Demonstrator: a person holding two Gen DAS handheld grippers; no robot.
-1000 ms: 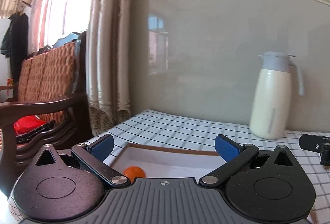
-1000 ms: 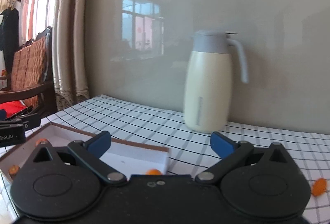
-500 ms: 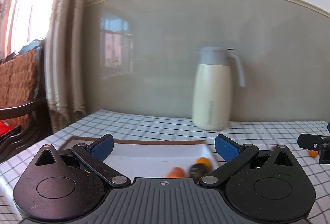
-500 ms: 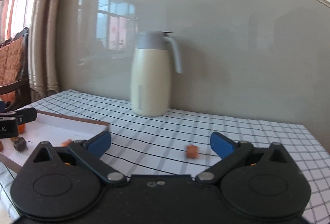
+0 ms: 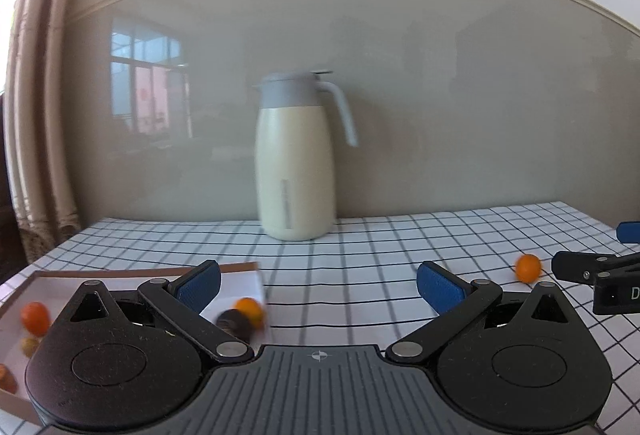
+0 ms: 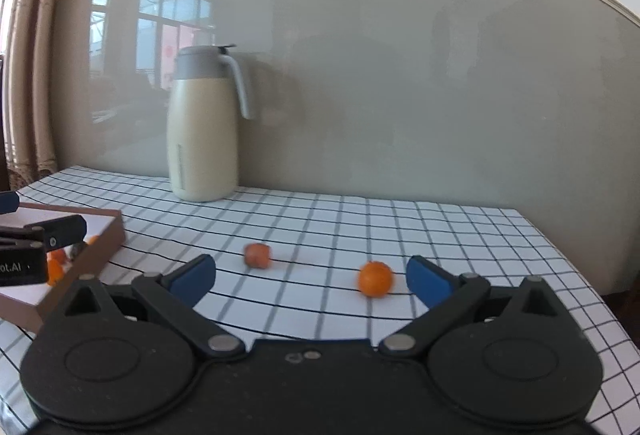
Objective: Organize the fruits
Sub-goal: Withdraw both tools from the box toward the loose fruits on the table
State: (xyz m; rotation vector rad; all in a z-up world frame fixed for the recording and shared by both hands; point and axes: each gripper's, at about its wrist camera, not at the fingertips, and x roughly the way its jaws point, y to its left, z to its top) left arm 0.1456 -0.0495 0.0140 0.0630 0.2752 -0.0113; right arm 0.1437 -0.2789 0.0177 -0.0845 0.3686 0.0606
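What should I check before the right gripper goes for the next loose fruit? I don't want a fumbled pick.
1. Right gripper open and empty: ok.
2. Orange fruit lies loose on the checked tablecloth, just inside the right finger: ok.
3. Paler fruit sits apart from it, so no crowding: ok.
4. Left gripper open and empty, off to the side by the box: ok.
5. Box has free floor for another fruit: ok.
6. Jug stands well back from the path: ok.

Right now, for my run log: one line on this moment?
left hand-held gripper open | right hand-held gripper open | two fruits on tablecloth | others in box
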